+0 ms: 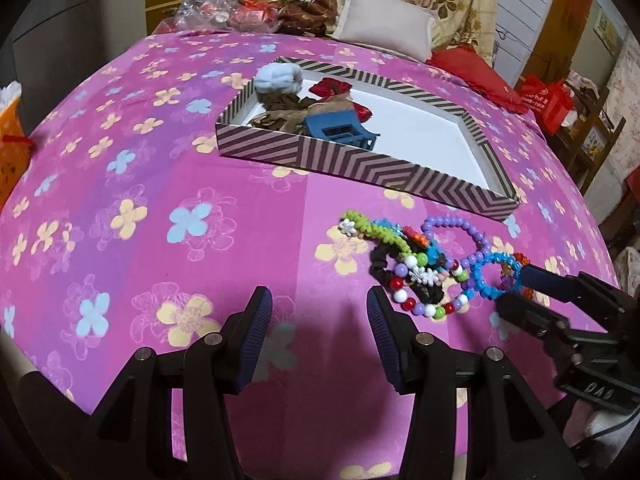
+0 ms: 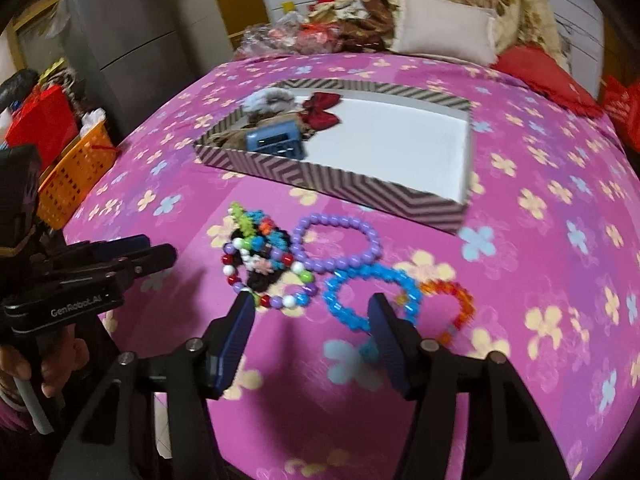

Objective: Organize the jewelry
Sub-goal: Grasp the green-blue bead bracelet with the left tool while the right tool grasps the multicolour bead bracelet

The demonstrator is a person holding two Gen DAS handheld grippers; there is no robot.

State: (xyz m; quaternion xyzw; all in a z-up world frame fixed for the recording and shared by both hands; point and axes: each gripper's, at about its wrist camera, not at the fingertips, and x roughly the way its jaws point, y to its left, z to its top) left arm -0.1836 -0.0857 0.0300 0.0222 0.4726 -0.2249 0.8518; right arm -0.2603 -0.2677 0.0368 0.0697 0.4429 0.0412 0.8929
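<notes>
So, step in hand looks like grabbing the bright blue spiky plastic bracelet (image 2: 370, 294) lying on the pink flowered bedspread (image 2: 520, 320): my right gripper (image 2: 312, 340) straddles its near rim, jaws released, so I'd sink lower before clenching. My left gripper (image 1: 320, 340) is spread, empty. Beyond, the zigzag-striped cardboard box (image 1: 360, 168) holds a pale blue fuzzy scrunchie (image 1: 278, 78), blue plastic claw clip (image 1: 340, 130), red fabric bow (image 2: 322, 110).

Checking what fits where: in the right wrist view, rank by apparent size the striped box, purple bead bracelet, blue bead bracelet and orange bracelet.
1. striped box, by far the largest.
2. purple bead bracelet and blue bead bracelet: look alike, unranked.
3. orange bracelet, smallest, though blurred.
</notes>
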